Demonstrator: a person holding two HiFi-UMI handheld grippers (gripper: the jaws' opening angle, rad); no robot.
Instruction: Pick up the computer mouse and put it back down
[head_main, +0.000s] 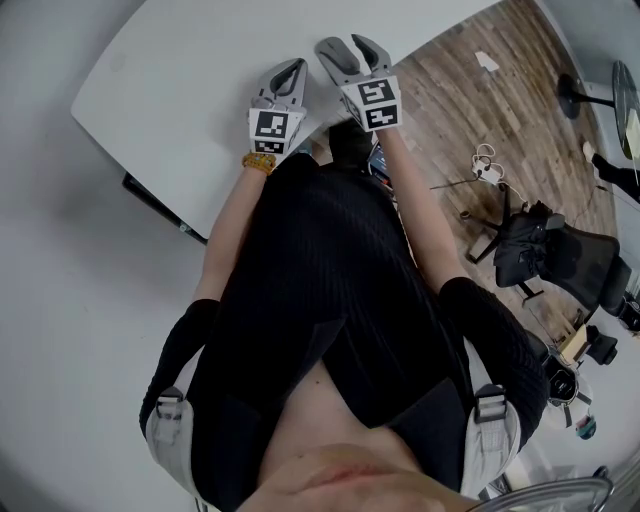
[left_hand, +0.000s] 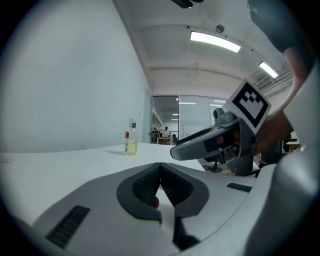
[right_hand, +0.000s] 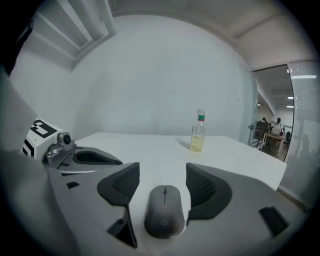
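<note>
A dark grey computer mouse (right_hand: 165, 212) lies flat on the white table (right_hand: 150, 150), between the two jaws of my right gripper (right_hand: 162, 173). That gripper is open, with a pad on each side of the mouse and a thin gap showing at both sides. In the head view the right gripper (head_main: 350, 45) reaches over the table's near edge, and I cannot make out the mouse there. Just to its left, my left gripper (head_main: 290, 72) rests low over the table. Its ribbed pads (left_hand: 145, 184) are pressed together with nothing between them.
A small bottle of yellowish liquid (right_hand: 198, 132) stands further back on the table, also seen as the bottle (left_hand: 131, 141) in the left gripper view. A black office chair (head_main: 550, 255) and cables lie on the wooden floor (head_main: 470, 100) to the right.
</note>
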